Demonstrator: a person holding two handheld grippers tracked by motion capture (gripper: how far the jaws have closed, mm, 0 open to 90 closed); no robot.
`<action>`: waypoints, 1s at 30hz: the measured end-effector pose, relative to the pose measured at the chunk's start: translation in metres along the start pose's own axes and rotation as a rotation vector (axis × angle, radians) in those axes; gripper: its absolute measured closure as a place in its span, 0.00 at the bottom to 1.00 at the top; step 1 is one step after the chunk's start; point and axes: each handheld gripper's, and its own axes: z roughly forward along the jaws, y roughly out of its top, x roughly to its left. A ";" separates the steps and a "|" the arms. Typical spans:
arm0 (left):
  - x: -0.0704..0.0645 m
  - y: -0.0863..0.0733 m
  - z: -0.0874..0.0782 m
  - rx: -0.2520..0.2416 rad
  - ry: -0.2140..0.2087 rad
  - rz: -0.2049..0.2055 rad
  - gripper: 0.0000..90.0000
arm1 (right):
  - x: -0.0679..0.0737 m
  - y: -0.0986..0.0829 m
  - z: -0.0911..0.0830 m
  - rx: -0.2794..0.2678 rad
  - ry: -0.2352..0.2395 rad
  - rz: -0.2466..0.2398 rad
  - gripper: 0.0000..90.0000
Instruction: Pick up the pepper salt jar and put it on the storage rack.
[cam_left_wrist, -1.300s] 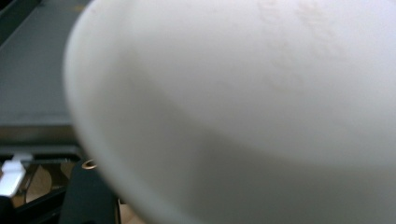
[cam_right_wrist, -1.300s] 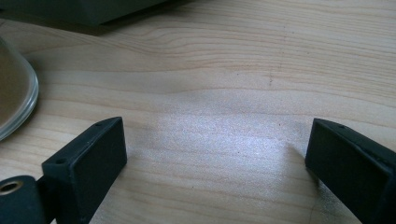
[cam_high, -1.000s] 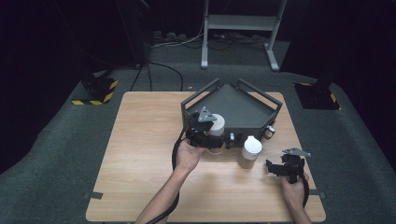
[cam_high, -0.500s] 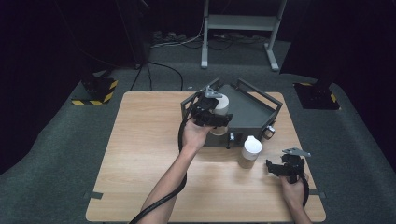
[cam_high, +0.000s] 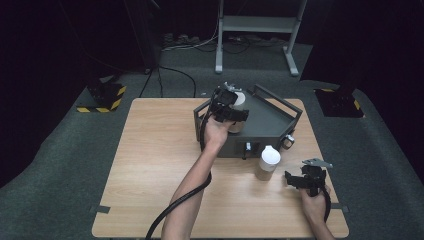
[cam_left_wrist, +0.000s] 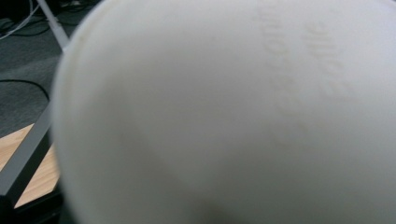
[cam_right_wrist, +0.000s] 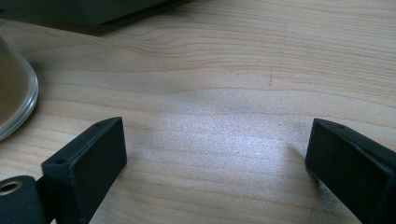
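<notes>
Having carried the white-capped jar (cam_high: 237, 102) up from the tray's front edge, my left gripper (cam_high: 231, 100) now clamps it over the grey tray (cam_high: 270, 125), ready to set down, while my right gripper (cam_high: 306, 181) rests wide open beside the second jar (cam_high: 268, 162).

White-lidded jar (cam_high: 268, 162), dark grey tray (cam_high: 270, 122), pale wood-grain table (cam_high: 155, 155) (black fingers (cam_right_wrist: 86, 163)).

Left forearm stretched far forward with the black two-jaw left gripper (cam_high: 231, 107) raised, black two-jaw right gripper (cam_right_wrist: 219, 163) held low, jaws spread wide apart.
</notes>
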 end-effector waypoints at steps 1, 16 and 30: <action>-0.001 0.001 0.005 0.007 0.009 -0.002 0.37 | 0.000 0.000 0.000 0.000 0.000 0.000 0.05; -0.004 0.005 0.022 0.046 0.039 0.010 0.37 | 0.000 0.000 0.000 0.000 0.001 -0.003 0.05; 0.000 -0.004 0.028 0.035 0.041 0.004 0.36 | 0.000 0.001 0.001 0.001 0.002 -0.003 0.05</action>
